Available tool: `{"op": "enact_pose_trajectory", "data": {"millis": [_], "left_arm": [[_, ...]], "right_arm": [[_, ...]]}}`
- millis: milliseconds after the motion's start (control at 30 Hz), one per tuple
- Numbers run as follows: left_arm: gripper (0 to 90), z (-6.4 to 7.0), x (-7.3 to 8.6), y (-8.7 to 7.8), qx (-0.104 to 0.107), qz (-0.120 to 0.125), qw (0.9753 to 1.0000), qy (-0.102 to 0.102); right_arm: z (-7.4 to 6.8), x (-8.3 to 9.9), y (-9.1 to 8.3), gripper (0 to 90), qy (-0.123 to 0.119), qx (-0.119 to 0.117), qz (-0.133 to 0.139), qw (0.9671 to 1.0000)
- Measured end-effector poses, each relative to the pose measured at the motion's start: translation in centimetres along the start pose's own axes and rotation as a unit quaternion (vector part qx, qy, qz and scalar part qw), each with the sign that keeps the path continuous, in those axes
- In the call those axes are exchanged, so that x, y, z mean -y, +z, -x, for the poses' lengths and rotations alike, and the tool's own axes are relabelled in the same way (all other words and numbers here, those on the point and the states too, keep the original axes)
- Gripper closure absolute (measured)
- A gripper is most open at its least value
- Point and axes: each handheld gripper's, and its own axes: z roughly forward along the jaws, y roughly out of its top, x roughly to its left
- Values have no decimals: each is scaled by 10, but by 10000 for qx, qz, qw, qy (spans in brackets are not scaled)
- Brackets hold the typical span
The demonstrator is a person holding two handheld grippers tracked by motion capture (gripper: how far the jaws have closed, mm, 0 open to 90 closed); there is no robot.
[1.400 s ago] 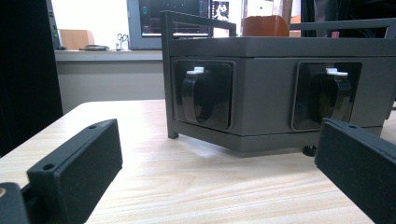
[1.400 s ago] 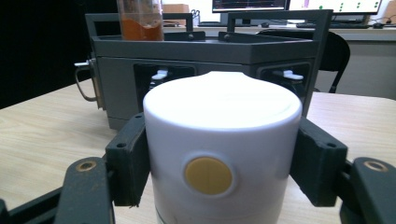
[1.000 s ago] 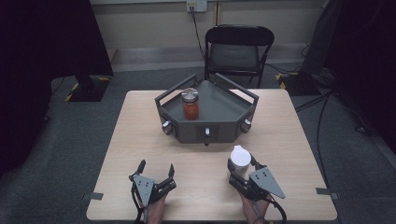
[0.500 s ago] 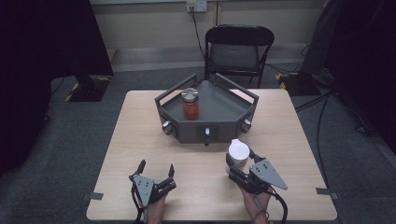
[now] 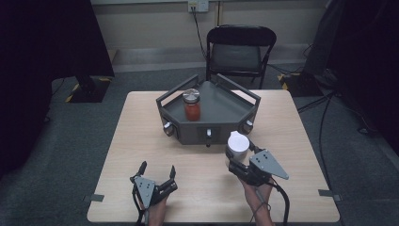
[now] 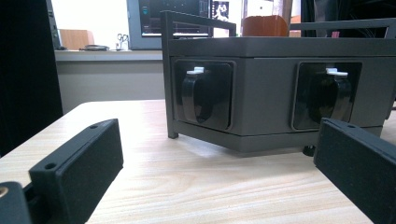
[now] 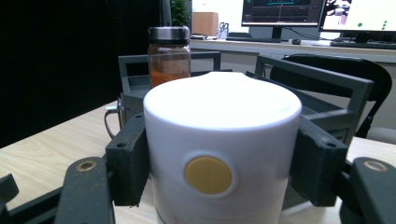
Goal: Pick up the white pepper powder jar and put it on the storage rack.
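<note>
A: Right gripper view had right claw (image 7: 219,172) clamped on white canister (image 7: 222,144), just before grey tray (image 5: 221,106). Handling?
B: Rigid, smooth, likely slippery; grip mid-wall. Left claw (image 5: 156,170) gaped wide, empty

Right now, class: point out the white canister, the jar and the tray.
white canister (image 7: 222,140), right gripper view, front wall above its yellow dot
jar (image 5: 191,110), high view, its red-filled glass body
tray (image 5: 221,128), high view, front rim
</note>
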Motion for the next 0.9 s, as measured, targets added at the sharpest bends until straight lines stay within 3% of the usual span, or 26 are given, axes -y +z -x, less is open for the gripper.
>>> {"op": "enact_pose_trajectory", "data": {"millis": [367, 733, 900], "left_arm": [[2, 0, 0, 0, -1, 3, 10000, 0], [0, 0, 0, -1, -12, -2, 10000, 2], [0, 0, 0, -1, -17, -2, 10000, 2]], "right_arm": [[8, -23, 16, 302, -187, -119, 23, 9998], [17, -46, 35, 302, -167, -128, 96, 9997], [21, -58, 47, 302, -270, -167, 126, 9994]]}}
